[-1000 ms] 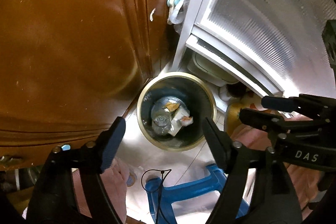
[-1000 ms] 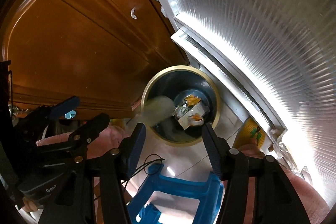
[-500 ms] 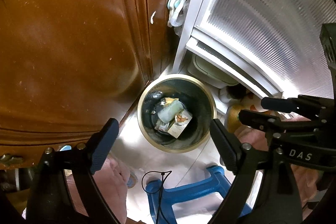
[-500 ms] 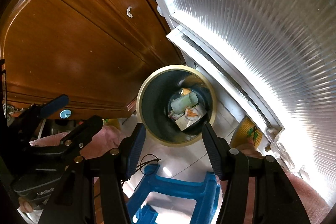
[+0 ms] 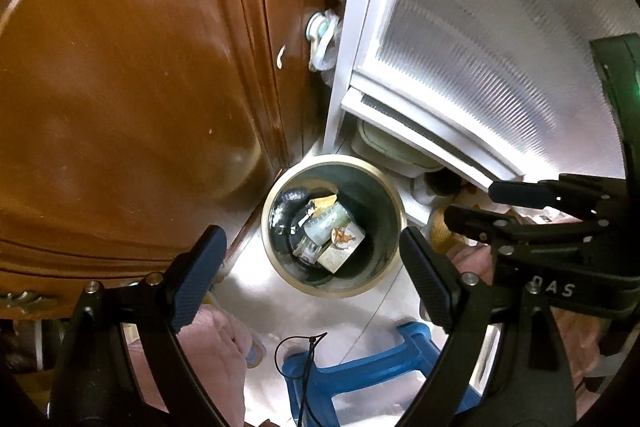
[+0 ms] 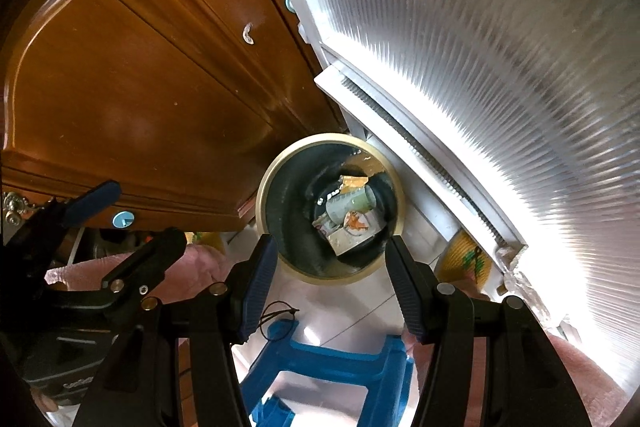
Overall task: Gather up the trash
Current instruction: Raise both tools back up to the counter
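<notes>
Both grippers have drawn back from the bin since a second ago: then a pale bottle was blurred in mid-fall over the rim, and now it lies settled inside while the left jaws stand wider than they did. I see the left gripper [image 5: 310, 277] spread wide with nothing between its pads, and the right gripper [image 6: 328, 285] likewise well open and empty, each hovering above the round trash bin [image 5: 394, 251] that stands on the pale floor [image 5: 360, 311] in the corner between the wooden cabinet door [image 5: 132, 99] on the left and the ribbed white panel [image 5: 488, 39] on the right. The trash is all down at the bottom of the bin: the pale plastic bottle [image 5: 326, 223] lying on its side, a small printed carton [image 5: 340, 253] touching it on the near side, and crumpled wrapper scraps [image 6: 354, 183] at the far edge. I judge these things light and easily crushed; the bottle looks thin-walled and smooth (it could squirt out of a hard pinch), so I would take it across its middle with moderate closure, and the carton across its flat faces. A blue plastic stool [image 6: 332, 363] sits near, below both grippers, with a loop of thin black cord [image 5: 298, 351] by it. From what lies in the bin, this drop looks done, and I see no further trash on the floor.
</notes>
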Demonstrator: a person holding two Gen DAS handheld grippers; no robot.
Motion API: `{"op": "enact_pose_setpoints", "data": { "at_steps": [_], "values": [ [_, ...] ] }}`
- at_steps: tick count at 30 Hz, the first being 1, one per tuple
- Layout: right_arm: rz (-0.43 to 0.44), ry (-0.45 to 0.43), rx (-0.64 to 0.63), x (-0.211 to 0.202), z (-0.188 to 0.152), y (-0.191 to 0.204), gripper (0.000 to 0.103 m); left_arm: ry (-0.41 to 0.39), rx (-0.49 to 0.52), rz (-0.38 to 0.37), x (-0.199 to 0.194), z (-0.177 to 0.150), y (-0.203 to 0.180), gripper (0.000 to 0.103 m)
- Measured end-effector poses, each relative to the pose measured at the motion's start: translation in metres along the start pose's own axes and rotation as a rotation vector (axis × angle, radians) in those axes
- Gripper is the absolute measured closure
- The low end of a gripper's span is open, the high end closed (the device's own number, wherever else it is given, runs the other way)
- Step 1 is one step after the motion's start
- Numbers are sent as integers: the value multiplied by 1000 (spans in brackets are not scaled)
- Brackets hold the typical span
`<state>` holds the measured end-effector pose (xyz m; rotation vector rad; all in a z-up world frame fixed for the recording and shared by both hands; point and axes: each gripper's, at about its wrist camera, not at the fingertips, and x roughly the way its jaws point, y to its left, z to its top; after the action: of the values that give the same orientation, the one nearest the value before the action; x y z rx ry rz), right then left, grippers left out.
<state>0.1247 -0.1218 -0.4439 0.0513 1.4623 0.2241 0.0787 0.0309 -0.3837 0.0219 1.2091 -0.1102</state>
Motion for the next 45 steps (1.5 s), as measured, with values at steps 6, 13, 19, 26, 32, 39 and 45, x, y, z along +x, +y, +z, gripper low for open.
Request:
{"op": "enact_pose_setpoints", "data": {
  "at_steps": [6, 13, 19, 26, 32, 39, 45],
  "values": [
    [-17, -64, -35, -27, -12, 7, 46, -63, 24, 10, -30, -6, -7, 16],
    [-25, -182, -78, -87, -29, 25, 46, -100, 9, 13, -82, -10, -8, 16],
    [-21, -278, -87, -157, -39, 40, 46, -178, 18, 4, -152, -1, -12, 16],
    [-17, -394, -115, -261, -28, 52, 46, -313, 69, -6, -244, 30, -27, 16],
    [10, -450, -103, -336, 1, 47, 46, -361, 118, -17, -307, 79, -37, 16],
    [19, -498, -82, -405, 71, 30, 46, -390, 154, 11, -359, 181, -34, 16],
    [-20, -547, -58, -449, 168, 5, 46, -372, 166, 36, -356, 293, -15, 16]
  ]
}}
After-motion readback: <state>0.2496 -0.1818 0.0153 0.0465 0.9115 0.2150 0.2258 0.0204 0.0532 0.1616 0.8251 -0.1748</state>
